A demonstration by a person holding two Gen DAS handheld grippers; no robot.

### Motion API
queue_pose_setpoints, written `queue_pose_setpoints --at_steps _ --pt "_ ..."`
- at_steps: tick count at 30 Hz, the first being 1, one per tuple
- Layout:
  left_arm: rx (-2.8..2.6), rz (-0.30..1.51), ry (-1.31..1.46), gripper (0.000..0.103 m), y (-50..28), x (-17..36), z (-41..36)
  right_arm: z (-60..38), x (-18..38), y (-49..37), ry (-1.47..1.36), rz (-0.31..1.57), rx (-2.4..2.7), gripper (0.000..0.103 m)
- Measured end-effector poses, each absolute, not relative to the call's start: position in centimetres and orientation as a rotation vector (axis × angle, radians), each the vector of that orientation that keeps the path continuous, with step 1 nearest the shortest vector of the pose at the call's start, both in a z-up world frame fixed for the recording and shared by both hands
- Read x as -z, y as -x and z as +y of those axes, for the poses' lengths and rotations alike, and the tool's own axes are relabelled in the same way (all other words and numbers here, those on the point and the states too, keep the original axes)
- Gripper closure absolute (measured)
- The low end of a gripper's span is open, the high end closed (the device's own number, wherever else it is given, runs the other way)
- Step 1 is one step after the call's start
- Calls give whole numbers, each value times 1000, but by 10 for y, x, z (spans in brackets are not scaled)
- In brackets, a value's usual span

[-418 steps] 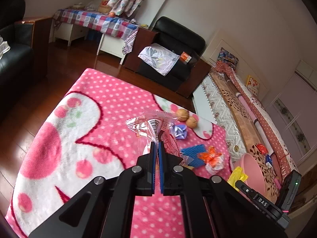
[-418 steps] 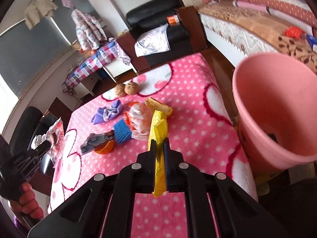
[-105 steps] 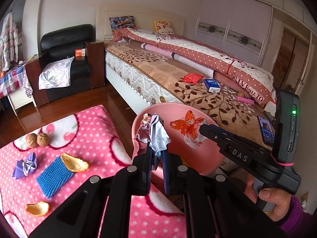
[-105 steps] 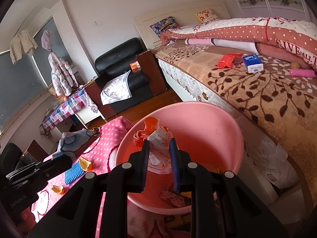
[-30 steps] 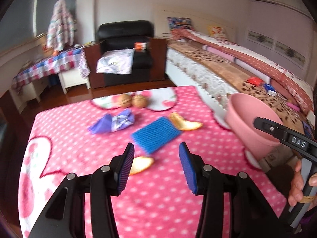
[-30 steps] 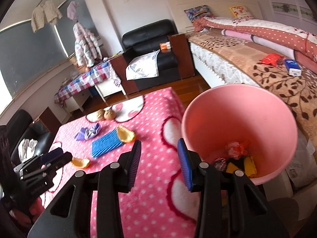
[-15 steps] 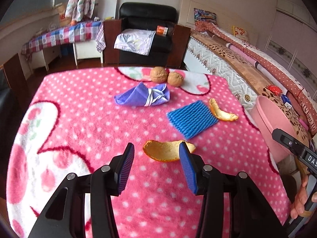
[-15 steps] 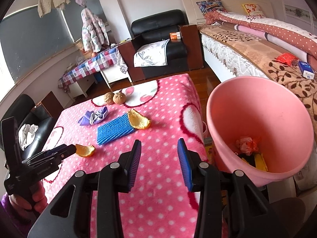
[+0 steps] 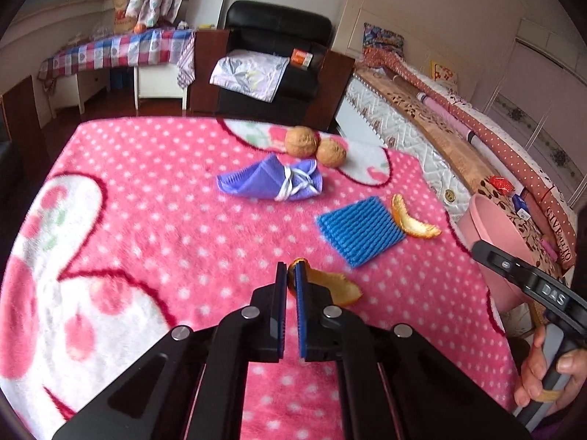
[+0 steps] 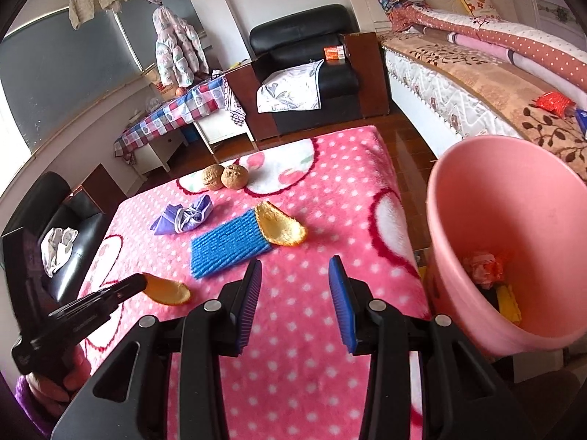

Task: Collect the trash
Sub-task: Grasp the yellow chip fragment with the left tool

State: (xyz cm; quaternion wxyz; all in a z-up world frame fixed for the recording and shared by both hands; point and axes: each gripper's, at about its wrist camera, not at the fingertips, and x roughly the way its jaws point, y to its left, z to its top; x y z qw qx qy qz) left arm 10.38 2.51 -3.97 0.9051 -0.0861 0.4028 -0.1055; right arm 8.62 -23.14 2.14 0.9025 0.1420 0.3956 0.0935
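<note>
Bedroom setting; a pink polka-dot blanket covers the tabletop. The left gripper is clamped on one end of an orange peel near the blanket's near edge. The right gripper is held partly apart, nothing between its pads. A second peel touches a blue foam net mid-blanket. A pink bin stands off the right edge.
</note>
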Motion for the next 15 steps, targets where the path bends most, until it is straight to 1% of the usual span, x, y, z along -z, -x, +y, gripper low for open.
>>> queue_pose_setpoints --at_steps 7,15 --pt "228 797 175 99 -97 30 31 -216 -11 -114 -249 837 -172 64" --pt "223 798 185 99 -95 30 35 -214 4 -135 -238 878 -151 64"
